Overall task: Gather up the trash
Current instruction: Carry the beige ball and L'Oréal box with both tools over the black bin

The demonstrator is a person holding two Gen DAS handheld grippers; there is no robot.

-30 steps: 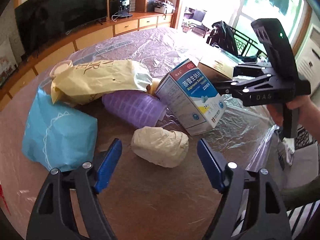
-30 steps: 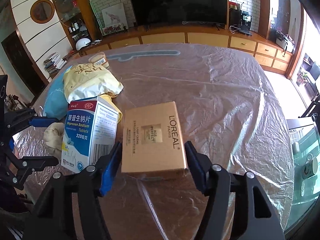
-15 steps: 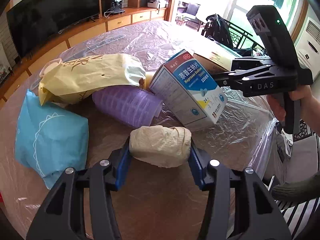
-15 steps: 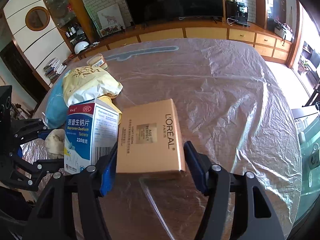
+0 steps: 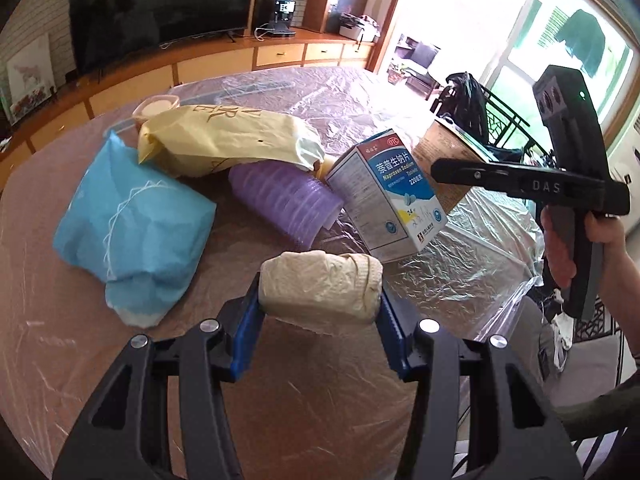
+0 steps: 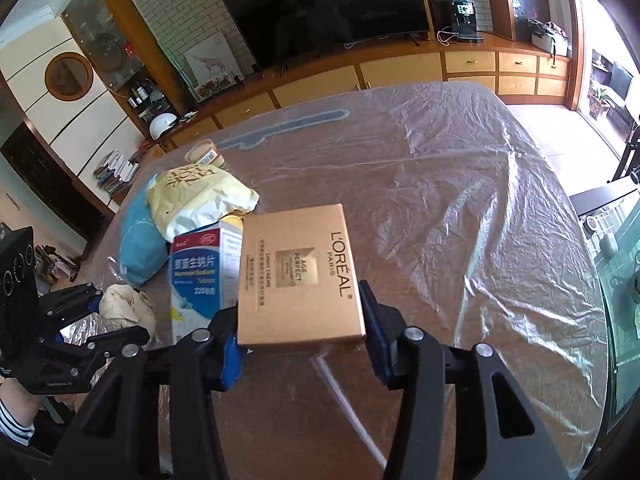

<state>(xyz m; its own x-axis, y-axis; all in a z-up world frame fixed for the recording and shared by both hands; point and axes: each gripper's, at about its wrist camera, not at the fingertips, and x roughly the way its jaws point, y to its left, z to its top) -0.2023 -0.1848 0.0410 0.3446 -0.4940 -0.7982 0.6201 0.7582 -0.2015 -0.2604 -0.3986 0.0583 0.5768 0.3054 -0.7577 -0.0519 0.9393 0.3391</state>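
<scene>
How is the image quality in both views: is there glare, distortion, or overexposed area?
Left wrist view: the window at right is overexposed, the room edges bend from fisheye distortion, and the plastic sheet glints near the medicine box. Right wrist view: glare lies across the plastic sheet, the gold box is sharp, and the corners are dark.

Beside the white-and-blue medicine box with its red corner lie a ribbed purple cup, a pale yellow bag with gold lettering, and a sky-blue bag with thin white lines. Nearer than that box is a cream wad of paper; on its other side a gold carton bears dark lettering, over a brown table under clear, shiny plastic.
</scene>
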